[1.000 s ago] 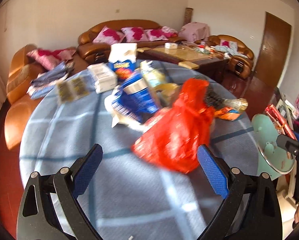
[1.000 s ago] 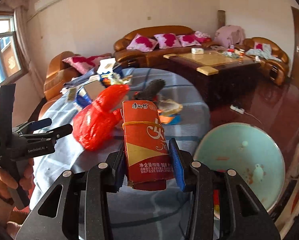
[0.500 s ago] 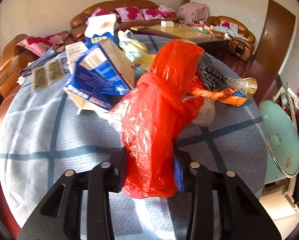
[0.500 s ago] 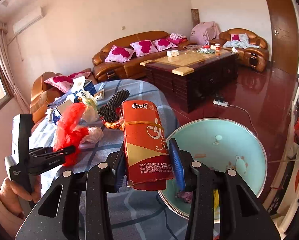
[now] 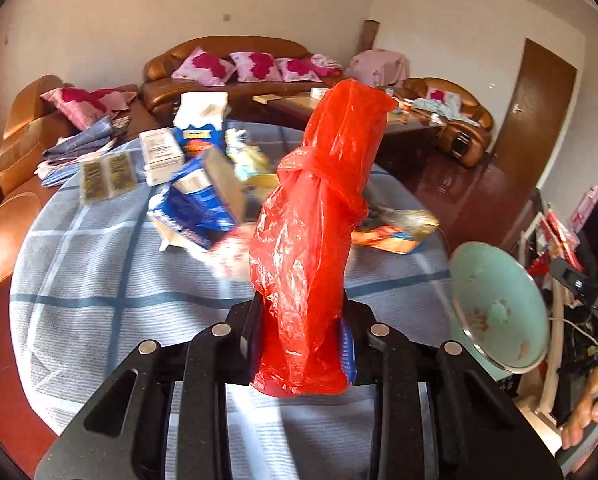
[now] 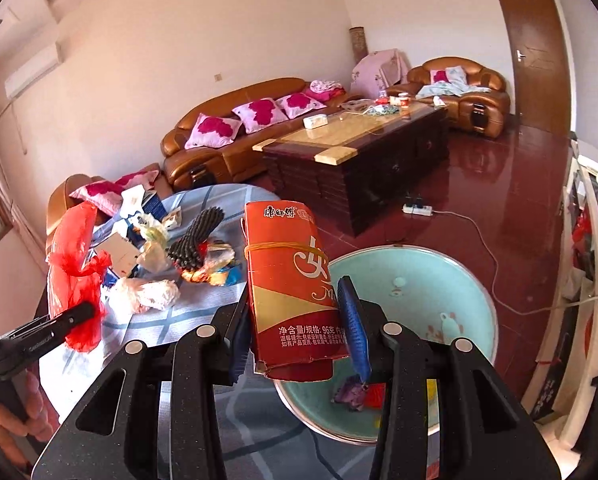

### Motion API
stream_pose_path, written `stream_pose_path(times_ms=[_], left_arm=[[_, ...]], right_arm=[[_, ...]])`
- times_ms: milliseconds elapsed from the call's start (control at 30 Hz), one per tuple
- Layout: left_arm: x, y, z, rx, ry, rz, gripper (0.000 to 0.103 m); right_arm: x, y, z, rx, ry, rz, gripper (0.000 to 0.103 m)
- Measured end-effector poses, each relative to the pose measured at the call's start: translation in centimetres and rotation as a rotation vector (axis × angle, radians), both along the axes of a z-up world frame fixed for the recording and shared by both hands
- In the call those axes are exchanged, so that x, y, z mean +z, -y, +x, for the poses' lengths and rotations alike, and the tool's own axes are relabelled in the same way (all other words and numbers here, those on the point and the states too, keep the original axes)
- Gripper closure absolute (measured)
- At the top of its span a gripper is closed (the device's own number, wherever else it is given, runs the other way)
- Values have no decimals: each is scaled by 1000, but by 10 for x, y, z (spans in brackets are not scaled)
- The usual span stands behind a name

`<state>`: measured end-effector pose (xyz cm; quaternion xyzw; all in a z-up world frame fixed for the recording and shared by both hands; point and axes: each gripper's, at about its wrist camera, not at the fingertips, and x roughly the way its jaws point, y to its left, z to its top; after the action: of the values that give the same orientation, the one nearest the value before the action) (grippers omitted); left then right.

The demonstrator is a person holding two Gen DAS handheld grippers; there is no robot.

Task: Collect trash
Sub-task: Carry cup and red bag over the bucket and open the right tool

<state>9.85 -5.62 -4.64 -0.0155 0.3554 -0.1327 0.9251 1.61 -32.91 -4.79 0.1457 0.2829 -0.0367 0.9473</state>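
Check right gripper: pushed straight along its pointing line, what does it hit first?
Likely the teal basin: the right gripper, jaws shut on the red packet, points over its near rim. Depth is unclear, so it might pass above the rim.

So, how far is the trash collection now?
Done: a few scraps lie in the basin. In hand: left gripper jaws closing on the red bag, right gripper holds the red packet. Left: cartons and wrappers on the table.

Black grippers (image 5: 299, 344), blue pads (image 6: 355, 328), silver screws.
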Motion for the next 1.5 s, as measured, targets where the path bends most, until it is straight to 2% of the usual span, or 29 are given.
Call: stream_pose_path(times_ms=[333,433,733,1500], left_arm=[[3,85,-13,-171,-17,24,73],[1,110,-15,-203,-15,47,72],[-19,163,-9,-272,-69,84,72],[-44,221,-17,-339,-118,150,71]], right_arm=[[5,28,-14,-99,15,-52,64],[2,38,-15,-112,11,-38,74],[-25,55,-5,-130,-61,18,74],[-27,80,-13,-217,-59,37,74]])
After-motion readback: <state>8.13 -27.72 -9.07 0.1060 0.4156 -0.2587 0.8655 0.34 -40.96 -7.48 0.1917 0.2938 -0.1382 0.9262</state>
